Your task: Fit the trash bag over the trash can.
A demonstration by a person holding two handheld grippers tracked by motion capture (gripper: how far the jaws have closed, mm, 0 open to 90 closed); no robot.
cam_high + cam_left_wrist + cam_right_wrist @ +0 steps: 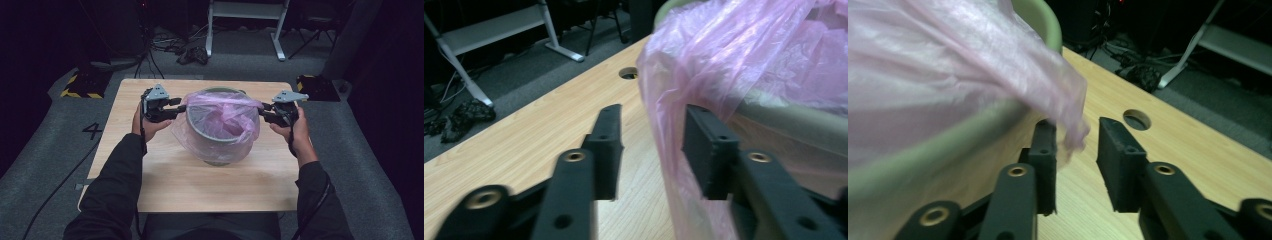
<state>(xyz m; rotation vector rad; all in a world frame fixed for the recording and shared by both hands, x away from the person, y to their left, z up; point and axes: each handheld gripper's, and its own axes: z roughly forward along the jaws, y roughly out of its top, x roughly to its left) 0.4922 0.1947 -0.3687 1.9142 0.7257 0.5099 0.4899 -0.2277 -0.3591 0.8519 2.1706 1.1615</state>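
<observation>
A round pale-green plastic bin (220,134) is standing mid-table on the light wooden table (170,185), lined with a thin pink plastic bag (227,112). The person is fitting the bag over the rim. The left gripper (653,147) and right gripper (1075,152) are both standing spread, film apparently loose between the jaws, unpinched. Next, each needs to re-pinch the bag's edge and pull it down outside the rim.

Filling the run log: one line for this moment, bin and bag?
left gripper: jaws open, bag film between | right gripper: jaws open, bag edge between | pink bag: draped over green bin rim | table
</observation>
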